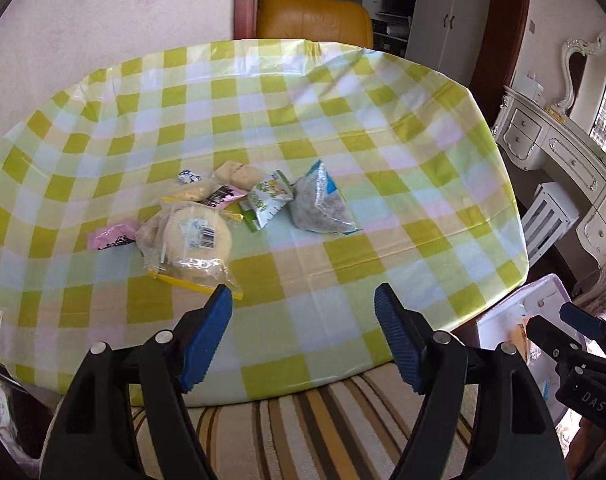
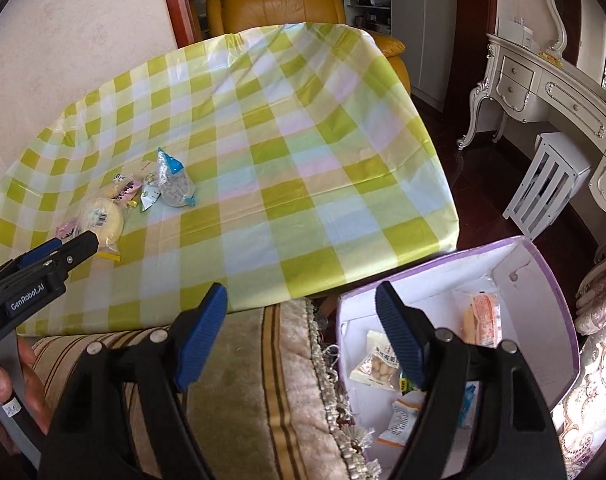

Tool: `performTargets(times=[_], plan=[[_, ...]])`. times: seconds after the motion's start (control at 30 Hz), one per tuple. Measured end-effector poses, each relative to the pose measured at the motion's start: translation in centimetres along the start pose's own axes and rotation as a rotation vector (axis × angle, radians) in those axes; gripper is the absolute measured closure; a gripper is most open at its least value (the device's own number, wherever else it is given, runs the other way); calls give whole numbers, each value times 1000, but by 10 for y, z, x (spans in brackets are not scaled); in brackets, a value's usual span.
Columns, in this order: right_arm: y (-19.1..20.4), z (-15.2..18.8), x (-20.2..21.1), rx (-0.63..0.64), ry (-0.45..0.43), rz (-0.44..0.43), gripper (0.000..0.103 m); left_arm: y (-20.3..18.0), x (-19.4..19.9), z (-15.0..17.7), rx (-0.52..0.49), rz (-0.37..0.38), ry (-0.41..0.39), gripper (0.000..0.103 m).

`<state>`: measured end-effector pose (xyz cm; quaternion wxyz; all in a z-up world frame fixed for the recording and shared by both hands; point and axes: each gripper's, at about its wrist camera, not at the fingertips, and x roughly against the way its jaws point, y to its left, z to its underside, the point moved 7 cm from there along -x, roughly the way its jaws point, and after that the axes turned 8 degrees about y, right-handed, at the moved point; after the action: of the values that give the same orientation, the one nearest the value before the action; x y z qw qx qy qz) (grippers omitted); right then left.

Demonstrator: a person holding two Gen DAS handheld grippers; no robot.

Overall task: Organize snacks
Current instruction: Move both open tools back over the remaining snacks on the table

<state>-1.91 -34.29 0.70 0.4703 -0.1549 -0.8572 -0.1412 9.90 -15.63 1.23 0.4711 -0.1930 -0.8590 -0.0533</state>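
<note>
Right wrist | striped cushion [image 2: 231, 360] between table [image 2: 343, 216], box [image 2: 559, 280]

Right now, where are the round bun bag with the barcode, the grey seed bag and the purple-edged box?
Round bun bag [image 1: 195, 236]: left wrist view, on the barcode label.
Grey seed bag [image 1: 317, 204]: left wrist view, on the clear middle over the seeds.
Purple-edged box [image 2: 559, 292]: right wrist view, on the right wall's rim.
</note>
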Motion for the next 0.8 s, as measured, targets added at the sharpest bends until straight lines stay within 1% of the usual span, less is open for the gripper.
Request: performTargets(times=[0.23, 0.4, 0.53, 0.63, 0.7, 0.8], plan=[[41, -10, -24, 37, 39, -42, 27, 67, 6, -2, 138, -69, -35, 31], [63, -24, -37, 62, 32, -50, 27, 109, 2, -4, 219, -90, -29, 32], [85, -39, -46, 112, 5, -50, 27, 136, -8, -3, 286, -69, -5, 32], [97, -51, -55, 122, -10, -51, 27, 145, -16, -4, 312, -29, 12, 32], [104, -57, -64, 127, -5, -53, 27, 150, -20, -5, 328, -20, 16, 32], [116, -60, -77, 150, 13, -62, 27, 150, -29, -6, 340, 27, 34, 32]])
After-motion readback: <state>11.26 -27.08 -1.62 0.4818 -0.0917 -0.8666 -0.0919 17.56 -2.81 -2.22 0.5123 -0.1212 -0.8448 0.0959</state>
